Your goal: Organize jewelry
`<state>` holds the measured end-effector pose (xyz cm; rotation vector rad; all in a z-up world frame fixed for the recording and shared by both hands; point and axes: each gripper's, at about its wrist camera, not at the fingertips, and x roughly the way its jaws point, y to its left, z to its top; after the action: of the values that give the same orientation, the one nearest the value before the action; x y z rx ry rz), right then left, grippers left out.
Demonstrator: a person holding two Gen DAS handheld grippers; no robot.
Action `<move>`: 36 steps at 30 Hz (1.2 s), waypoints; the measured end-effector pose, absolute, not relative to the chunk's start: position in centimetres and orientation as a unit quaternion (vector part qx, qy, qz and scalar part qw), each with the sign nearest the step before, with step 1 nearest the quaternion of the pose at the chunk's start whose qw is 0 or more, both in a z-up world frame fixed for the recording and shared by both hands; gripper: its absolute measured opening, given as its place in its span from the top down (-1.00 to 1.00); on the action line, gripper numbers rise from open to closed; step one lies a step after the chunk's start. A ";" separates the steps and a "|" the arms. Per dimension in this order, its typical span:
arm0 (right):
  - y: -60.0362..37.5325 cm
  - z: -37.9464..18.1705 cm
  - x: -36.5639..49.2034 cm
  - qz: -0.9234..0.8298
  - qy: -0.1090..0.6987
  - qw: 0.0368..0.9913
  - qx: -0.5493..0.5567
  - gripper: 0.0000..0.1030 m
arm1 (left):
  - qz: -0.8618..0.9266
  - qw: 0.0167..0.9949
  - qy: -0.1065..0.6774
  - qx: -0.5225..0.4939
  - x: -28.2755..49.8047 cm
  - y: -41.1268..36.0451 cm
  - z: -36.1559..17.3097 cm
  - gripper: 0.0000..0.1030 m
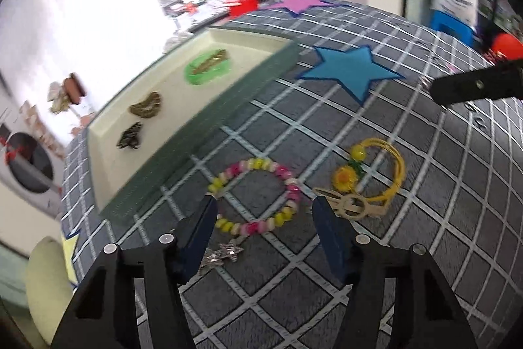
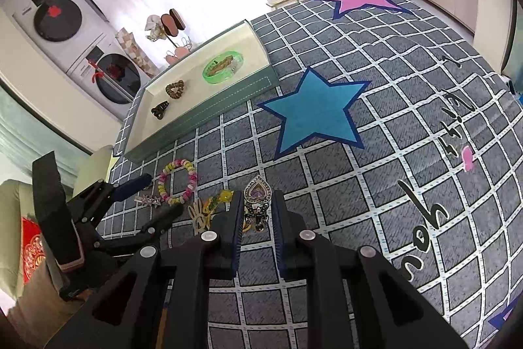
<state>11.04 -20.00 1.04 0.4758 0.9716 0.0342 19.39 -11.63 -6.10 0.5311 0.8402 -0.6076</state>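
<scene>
I work over a grey carpet-like surface [image 2: 376,192] crossed with white grid lines and sewn with big stars, and I take the blue star [image 2: 315,113] as my landmark. To the upper left of that star in both views lies the long shallow tray [image 2: 209,107] with a cream inside and dull green walls, and it already holds three pieces: a translucent green bangle [image 2: 223,66] with something brownish inside it, a brown heart-shaped coiled hair tie [image 2: 175,89], and a small dark claw clip [image 2: 159,109]. So by my reckoning part of the sorting is done. What is left lies below the star, nearer to me: a beaded bracelet of yellow, pink and white beads [image 1: 258,195], a yellow wire hoop with a sunflower charm [image 1: 369,175], a pale gold cut-out hair clip [image 1: 351,206] touching that hoop, and a small silver star-shaped clip [image 1: 225,254] just beside the bracelet. My left claw [image 1: 264,215] stands spread over the bracelet with nothing between its fingers, the beads not yet gripped; I judge the bracelet to be its next pick. My right claw [image 2: 258,218] is pressed nearly together, pinching a dark ornate brooch [image 2: 260,218], with a silver heart-shaped piece set with a purple stone [image 2: 258,192] just past its tips. At least five or six pieces seem still out of the tray.
</scene>
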 end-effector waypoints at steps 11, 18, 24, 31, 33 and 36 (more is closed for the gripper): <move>-19.2 1.4 11.4 0.026 0.464 0.859 0.217 0.65 | -0.331 0.810 0.428 0.226 19.5 -12.1 -6.0 0.55; -18.5 2.2 12.5 0.035 0.460 0.863 0.207 0.65 | -0.324 0.839 0.412 0.145 18.6 -9.5 -2.7 0.55; -17.9 3.8 14.1 0.046 0.449 0.871 0.193 0.65 | -0.308 0.864 0.383 0.109 18.9 -7.9 0.6 0.55; -17.3 5.6 17.9 0.058 0.436 0.882 0.170 0.65 | -0.279 0.882 0.368 0.093 21.1 -6.6 2.8 0.55; -17.2 5.9 19.3 0.060 0.435 0.883 0.164 0.65 | -0.265 0.887 0.369 0.081 22.4 -6.0 3.2 0.55; -16.8 6.0 21.5 0.061 0.435 0.885 0.154 0.65 | -0.244 0.892 0.376 0.065 24.3 -5.5 3.3 0.55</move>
<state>21.48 -16.83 6.03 0.3196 0.9056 0.1262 24.26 -5.52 3.34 0.1346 0.7795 -0.5058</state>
